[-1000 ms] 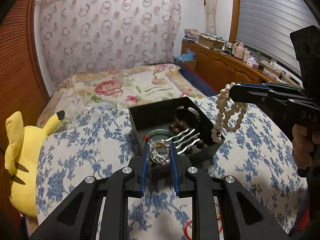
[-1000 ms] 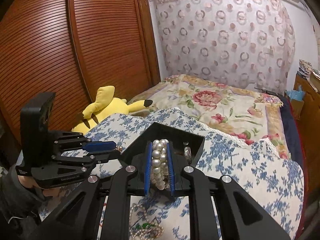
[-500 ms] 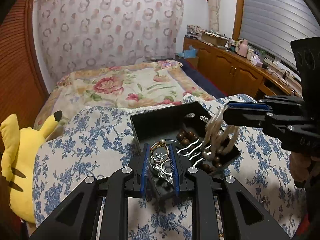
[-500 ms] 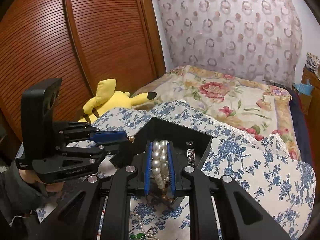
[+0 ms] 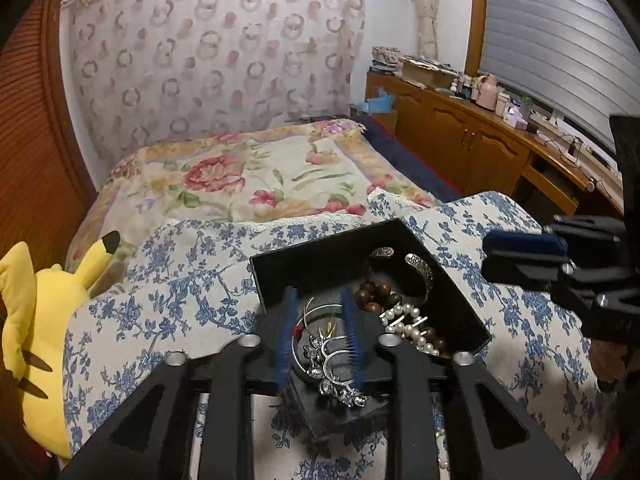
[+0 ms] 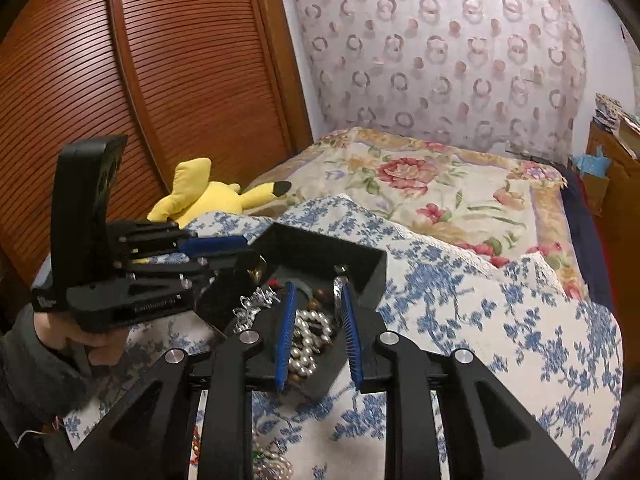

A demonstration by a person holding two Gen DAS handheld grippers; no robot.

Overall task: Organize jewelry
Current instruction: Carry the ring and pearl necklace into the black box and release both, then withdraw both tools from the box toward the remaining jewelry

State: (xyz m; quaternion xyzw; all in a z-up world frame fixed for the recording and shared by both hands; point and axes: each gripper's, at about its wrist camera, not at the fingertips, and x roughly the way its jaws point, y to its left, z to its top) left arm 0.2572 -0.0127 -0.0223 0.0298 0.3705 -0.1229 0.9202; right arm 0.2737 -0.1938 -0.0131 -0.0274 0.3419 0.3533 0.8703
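The left tool has its two blue fingers apart, with a wide gap. Silver jewelry lies in that gap, over the near corner of the black box. It is a bunch of silver rings and a curly silver piece. I cannot tell if the fingers touch it, but they do not squeeze it. It looks like it rests on the box edge and inside the box.

The right tool also has its fingers wide apart. The white pearl beads lie in the box right under the gap. The fingers do not hold them.

In the left view the pearl beads sit in the box just ahead and to the right of the left tool. Brown round beads lie just past them. A silver bangle sits deeper in, near the far right wall.

The box rests on a white cloth with blue flowers that lies on the bed. More beads lie on that cloth below the right tool, close to the camera.

A yellow plush toy sits far off to the left of the left tool. A blanket with big red flowers covers the bed beyond the box.
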